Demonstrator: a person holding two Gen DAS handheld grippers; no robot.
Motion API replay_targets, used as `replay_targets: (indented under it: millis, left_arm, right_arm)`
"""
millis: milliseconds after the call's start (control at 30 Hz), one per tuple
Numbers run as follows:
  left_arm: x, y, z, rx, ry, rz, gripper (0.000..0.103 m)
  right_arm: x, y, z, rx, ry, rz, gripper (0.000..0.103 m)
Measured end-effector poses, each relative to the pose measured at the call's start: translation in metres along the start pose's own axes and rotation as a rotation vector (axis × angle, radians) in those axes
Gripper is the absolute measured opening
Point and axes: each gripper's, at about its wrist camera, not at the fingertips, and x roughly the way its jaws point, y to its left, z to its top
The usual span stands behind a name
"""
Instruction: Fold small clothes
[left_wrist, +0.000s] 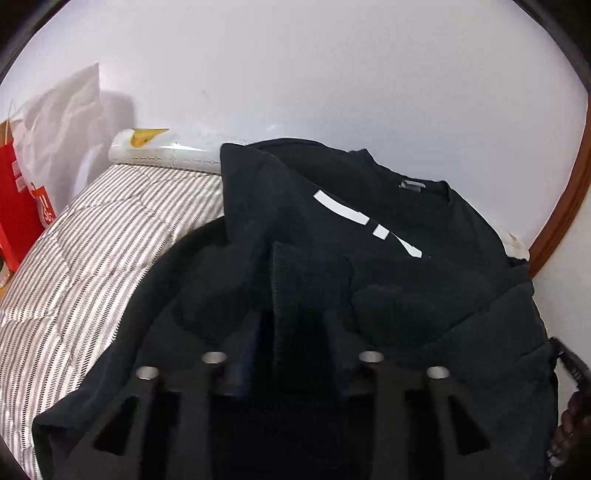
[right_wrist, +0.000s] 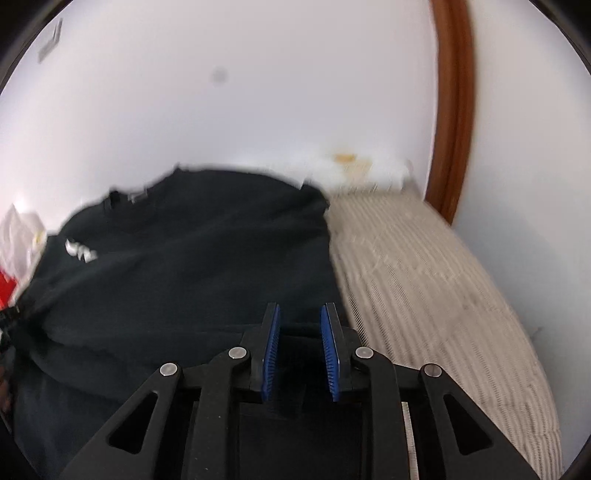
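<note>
one black sweatshirt (left_wrist: 332, 229), two grippers (right_wrist: 300, 350), one red bag (left_wrist: 18, 206)

The black sweater (left_wrist: 369, 236) fills the bed's middle and, in the left wrist view, reaches the back edge under the white wall (left_wrist: 332, 74), where a white roll (left_wrist: 162, 153) lies along that edge. Bare striped cover (left_wrist: 92, 251) runs along the bed's left side up to a red bag (left_wrist: 18, 206) and a white plastic bag (left_wrist: 66, 118) at its far left corner. In the right wrist view, open cover (right_wrist: 424, 266) lies right of the sweater (right_wrist: 184, 258), bounded by the right wall (right_wrist: 524, 203), the brown frame (right_wrist: 454, 110) and something white, blurred, at the far right corner.
</note>
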Motion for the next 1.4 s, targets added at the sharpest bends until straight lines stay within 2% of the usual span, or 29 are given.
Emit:
replay_targets:
  millis: [33, 133, 300, 400, 500, 567, 667, 733, 800, 933, 1033, 1067, 1233, 1300, 1400]
  left_arm:
    - [-0.002, -0.002, 0.0, 0.009, -0.007, -0.014, 0.045]
    - [-0.009, -0.011, -0.002, 0.045, -0.036, -0.042, 0.066]
    - [-0.01, -0.018, -0.003, 0.074, -0.039, -0.04, 0.067]
    - [-0.012, -0.018, -0.002, 0.072, -0.039, -0.066, 0.069]
    - [-0.01, -0.029, 0.001, 0.113, -0.038, -0.066, 0.076]
    - [-0.005, -0.038, 0.004, 0.153, -0.021, -0.041, 0.079]
    - [0.005, -0.04, 0.0, 0.179, 0.028, 0.011, 0.079]
    - [0.011, -0.036, -0.005, 0.181, 0.09, 0.023, 0.08]
    - [0.01, -0.03, -0.007, 0.166, 0.107, 0.014, 0.08]
    - [-0.006, -0.022, -0.008, 0.157, 0.096, 0.009, 0.08]
    - [-0.019, -0.012, -0.015, 0.147, 0.094, -0.018, 0.08]
    - [-0.024, -0.008, -0.018, 0.151, 0.087, -0.004, 0.08]
    - [-0.055, 0.015, -0.03, 0.159, 0.04, 0.008, 0.08]
    - [-0.065, 0.027, -0.032, 0.139, 0.038, 0.005, 0.079]
    - [-0.082, 0.047, -0.041, 0.1, 0.057, -0.032, 0.076]
  right_arm:
    - [0.005, 0.004, -0.005, -0.04, 0.029, -0.011, 0.023]
    - [0.003, 0.007, -0.016, -0.11, 0.088, -0.027, 0.02]
    - [-0.005, -0.003, -0.025, -0.089, 0.103, -0.025, 0.019]
    - [-0.019, -0.004, -0.021, -0.064, 0.049, -0.02, 0.019]
    - [-0.032, 0.006, -0.005, -0.051, -0.021, 0.031, 0.024]
    - [-0.029, 0.022, 0.008, -0.056, -0.027, 0.093, 0.027]
    - [-0.004, 0.054, 0.014, -0.124, 0.03, 0.121, 0.028]
    - [0.014, 0.073, 0.004, -0.17, 0.085, 0.133, 0.028]
    - [0.026, 0.08, -0.008, -0.192, 0.12, 0.106, 0.028]
    - [0.013, 0.083, -0.024, -0.251, 0.129, 0.067, 0.028]
    - [0.002, 0.082, -0.035, -0.264, 0.099, 0.064, 0.028]
    - [0.001, 0.082, -0.035, -0.262, 0.096, 0.066, 0.028]
    - [-0.018, 0.068, -0.033, -0.18, 0.084, 0.115, 0.03]
    - [-0.032, 0.064, -0.035, -0.157, 0.072, 0.092, 0.039]
    - [-0.056, 0.053, -0.041, -0.123, 0.034, 0.056, 0.041]
